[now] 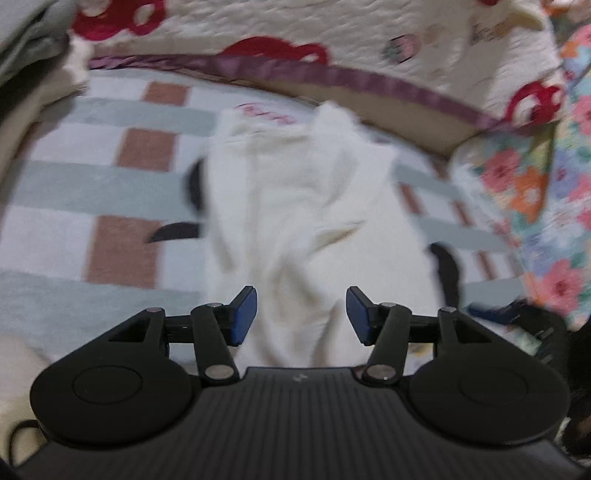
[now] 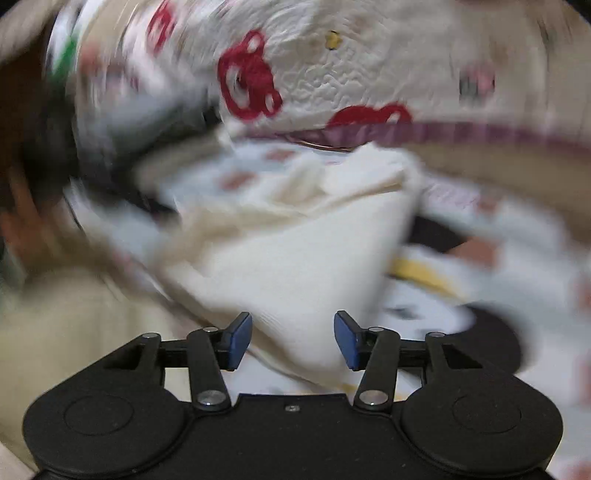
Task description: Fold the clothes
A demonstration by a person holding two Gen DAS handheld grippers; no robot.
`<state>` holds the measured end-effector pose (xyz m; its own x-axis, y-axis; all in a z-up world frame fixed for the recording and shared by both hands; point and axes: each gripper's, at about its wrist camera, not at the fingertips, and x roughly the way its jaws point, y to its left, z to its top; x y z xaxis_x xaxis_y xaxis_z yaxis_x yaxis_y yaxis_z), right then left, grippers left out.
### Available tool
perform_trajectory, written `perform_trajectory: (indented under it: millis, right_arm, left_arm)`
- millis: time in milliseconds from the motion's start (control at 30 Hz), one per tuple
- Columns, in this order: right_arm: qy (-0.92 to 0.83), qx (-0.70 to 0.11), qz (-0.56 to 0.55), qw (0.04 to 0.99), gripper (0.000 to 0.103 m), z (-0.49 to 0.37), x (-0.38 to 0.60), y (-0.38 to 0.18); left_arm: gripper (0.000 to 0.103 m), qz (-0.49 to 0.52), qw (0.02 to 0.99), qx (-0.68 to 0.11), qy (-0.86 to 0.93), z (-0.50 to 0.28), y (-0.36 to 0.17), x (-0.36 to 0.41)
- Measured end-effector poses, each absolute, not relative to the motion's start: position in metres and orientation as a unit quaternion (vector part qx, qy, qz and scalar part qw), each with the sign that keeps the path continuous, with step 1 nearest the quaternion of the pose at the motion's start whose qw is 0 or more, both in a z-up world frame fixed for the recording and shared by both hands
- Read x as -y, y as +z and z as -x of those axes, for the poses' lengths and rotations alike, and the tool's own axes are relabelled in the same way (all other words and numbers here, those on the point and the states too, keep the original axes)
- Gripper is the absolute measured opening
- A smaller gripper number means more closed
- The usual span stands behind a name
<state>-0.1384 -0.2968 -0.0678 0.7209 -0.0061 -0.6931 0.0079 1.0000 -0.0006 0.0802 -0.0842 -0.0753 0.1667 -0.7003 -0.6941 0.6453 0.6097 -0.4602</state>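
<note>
We see two wrist views over a bed. The left gripper (image 1: 301,314) has its blue fingers (image 1: 243,314) standing apart with nothing pressed between them; a rumpled cream garment (image 1: 295,206) lies just beyond and between them on a checked blanket (image 1: 110,184). The right gripper (image 2: 293,341) is likewise parted and holding nothing, with the same cloth bunched just ahead of its fingers. Beyond the garment lies a white quilt (image 1: 332,33) with red prints. The right view is badly blurred, so we judge a hasty grab could catch the blanket beneath or only one layer, spoiling the fold. Pink writing (image 1: 266,112) shows beyond the garment's far edge, too smeared to read; no brand is legible.
</note>
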Motion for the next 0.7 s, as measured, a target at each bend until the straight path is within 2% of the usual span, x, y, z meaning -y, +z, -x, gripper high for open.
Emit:
perform_trajectory:
  millis: [33, 67, 167, 233, 333, 433, 633, 700]
  right_arm:
    - [-0.016, -0.382, 0.051, 0.923, 0.055, 0.143, 0.288, -0.075]
    - [-0.010, -0.382, 0.052, 0.922, 0.055, 0.148, 0.285, -0.079]
    - [0.008, -0.381, -0.014, 0.924, 0.055, 0.152, 0.285, -0.087]
    - [0.003, -0.386, -0.009, 0.923, 0.055, 0.148, 0.283, -0.092]
    - [-0.019, -0.383, -0.015, 0.923, 0.056, 0.141, 0.286, -0.098]
    - [-0.041, -0.382, -0.029, 0.923, 0.063, 0.136, 0.290, -0.105]
    - [-0.078, -0.380, -0.104, 0.916, 0.063, 0.136, 0.307, -0.114]
    - [-0.090, -0.374, -0.111, 0.916, 0.063, 0.136, 0.312, -0.113]
  left_arm:
    - [0.054, 0.032, 0.766, -0.470, -0.438, -0.077, -0.074, 0.088]
    - [0.055, 0.017, 0.774, -0.467, -0.428, -0.072, -0.072, 0.095]
    - [0.060, -0.085, 0.811, -0.426, -0.393, -0.055, -0.069, 0.114]
    - [0.060, -0.131, 0.813, -0.418, -0.383, -0.050, -0.078, 0.122]
    - [0.060, -0.099, 0.806, -0.459, -0.362, -0.061, -0.092, 0.119]
    - [0.060, -0.050, 0.807, -0.479, -0.341, -0.071, -0.091, 0.111]
    - [0.063, -0.063, 0.803, -0.478, -0.350, -0.068, -0.093, 0.109]
    - [0.068, -0.074, 0.796, -0.489, -0.350, -0.067, -0.102, 0.115]
